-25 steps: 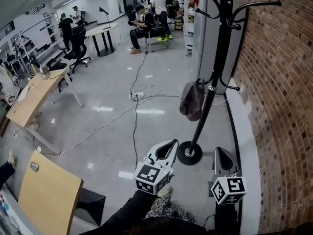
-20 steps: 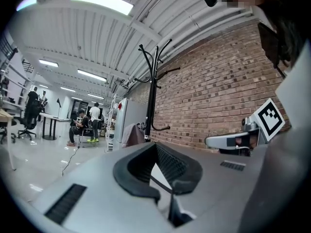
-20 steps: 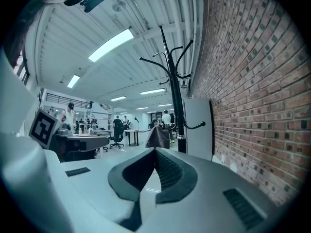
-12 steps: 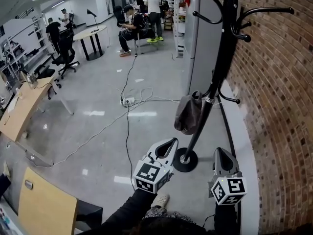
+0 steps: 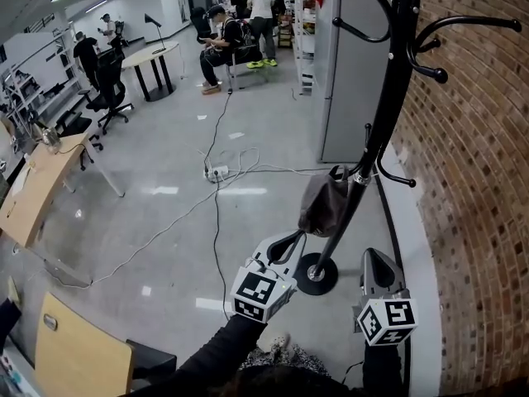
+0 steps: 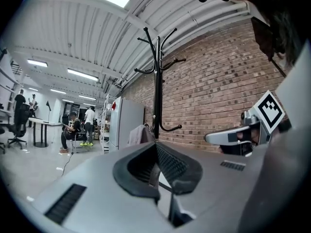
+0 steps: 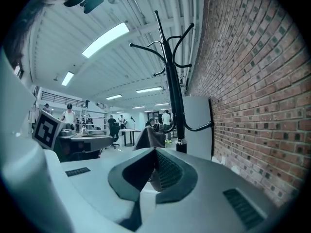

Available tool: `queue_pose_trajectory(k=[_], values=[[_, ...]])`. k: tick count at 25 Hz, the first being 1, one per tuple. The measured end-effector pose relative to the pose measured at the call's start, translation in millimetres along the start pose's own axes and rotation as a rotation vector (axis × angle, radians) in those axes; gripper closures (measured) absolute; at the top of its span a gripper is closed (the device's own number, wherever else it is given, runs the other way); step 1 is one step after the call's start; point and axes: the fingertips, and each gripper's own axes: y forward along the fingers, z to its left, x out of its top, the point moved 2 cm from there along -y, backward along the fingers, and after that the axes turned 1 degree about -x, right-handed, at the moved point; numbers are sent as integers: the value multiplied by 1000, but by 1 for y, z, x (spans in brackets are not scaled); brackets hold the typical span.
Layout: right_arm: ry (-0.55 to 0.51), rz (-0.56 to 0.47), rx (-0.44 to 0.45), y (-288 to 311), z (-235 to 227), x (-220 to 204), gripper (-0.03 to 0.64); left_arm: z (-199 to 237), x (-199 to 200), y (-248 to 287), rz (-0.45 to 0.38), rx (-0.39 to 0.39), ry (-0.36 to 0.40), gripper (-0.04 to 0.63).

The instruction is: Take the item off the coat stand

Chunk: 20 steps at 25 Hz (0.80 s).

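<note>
A black coat stand (image 5: 388,106) rises from a round base (image 5: 316,275) beside the brick wall. A grey-brown cloth item (image 5: 321,205), like a cap, hangs from a low hook on its left side. My left gripper (image 5: 291,240) is shut and empty, its tip just below and left of the item. To the right of the base, my right gripper (image 5: 372,256) is also shut and empty. In the left gripper view the item (image 6: 138,135) shows beyond the shut left gripper (image 6: 156,144), next to the stand (image 6: 157,81). The right gripper view shows the item (image 7: 150,137) left of the stand (image 7: 174,91), above the right gripper (image 7: 155,150).
A brick wall (image 5: 479,180) with a white ledge (image 5: 411,238) runs along the right. A tall grey cabinet (image 5: 351,73) stands behind the stand. Cables and a power strip (image 5: 217,172) lie on the floor. Wooden tables (image 5: 33,197) are at left, with people (image 5: 223,35) far back.
The coat stand and the hanging item have come closer in the head view. My left gripper's tip has moved up to just under the item. Both grippers stay shut.
</note>
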Motion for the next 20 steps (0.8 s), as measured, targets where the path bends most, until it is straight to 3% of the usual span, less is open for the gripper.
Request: queue_pose_trajectory(k=[11, 13, 17, 20], values=[[3, 18, -23, 17, -12, -2, 617, 17, -3, 32, 0, -18, 44, 576], [5, 23, -26, 18, -14, -4, 617, 20, -5, 38, 4, -14, 38, 488], [13, 27, -30, 22, -15, -6, 617, 29, -17, 51, 26, -1, 21, 402], [11, 32, -38, 25, -18, -6, 617, 41, -27, 62, 46, 28, 7, 301]])
